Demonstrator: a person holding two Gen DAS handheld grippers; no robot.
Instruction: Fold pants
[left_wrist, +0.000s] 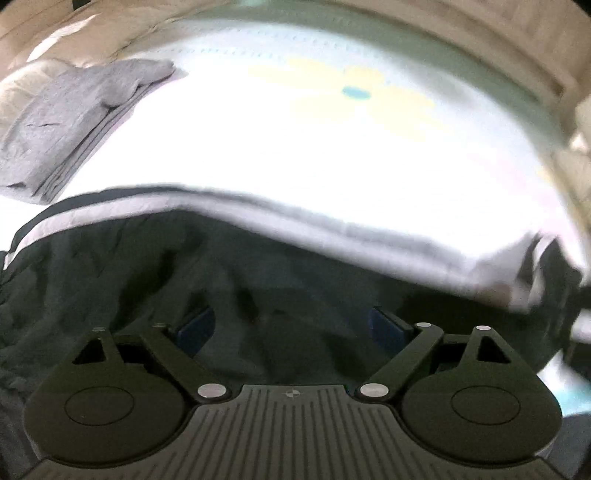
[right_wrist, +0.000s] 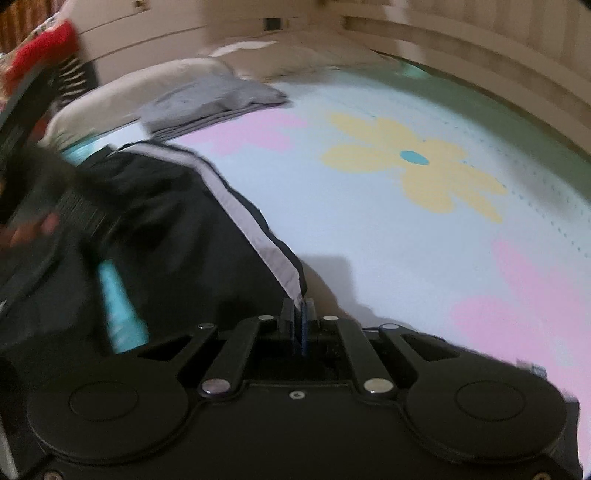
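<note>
Dark pants (left_wrist: 229, 266) with a white side stripe (left_wrist: 332, 218) lie on a pale flowered bedsheet (left_wrist: 295, 147). My left gripper (left_wrist: 291, 328) is open right over the dark fabric, its blue pads (left_wrist: 195, 326) spread wide with cloth between them. In the right wrist view the same pants (right_wrist: 166, 236) spread to the left. My right gripper (right_wrist: 299, 312) is shut on the pants' edge at the white stripe (right_wrist: 258, 229), which rises from the jaws. The left gripper's body (right_wrist: 48, 206) shows blurred at the left.
A folded grey garment (left_wrist: 74, 122) lies at the far left of the bed, also in the right wrist view (right_wrist: 210, 103), beside a beige pillow (right_wrist: 122, 92). A wooden bed frame (right_wrist: 480, 48) runs along the far side. The sheet (right_wrist: 406, 221) stretches to the right.
</note>
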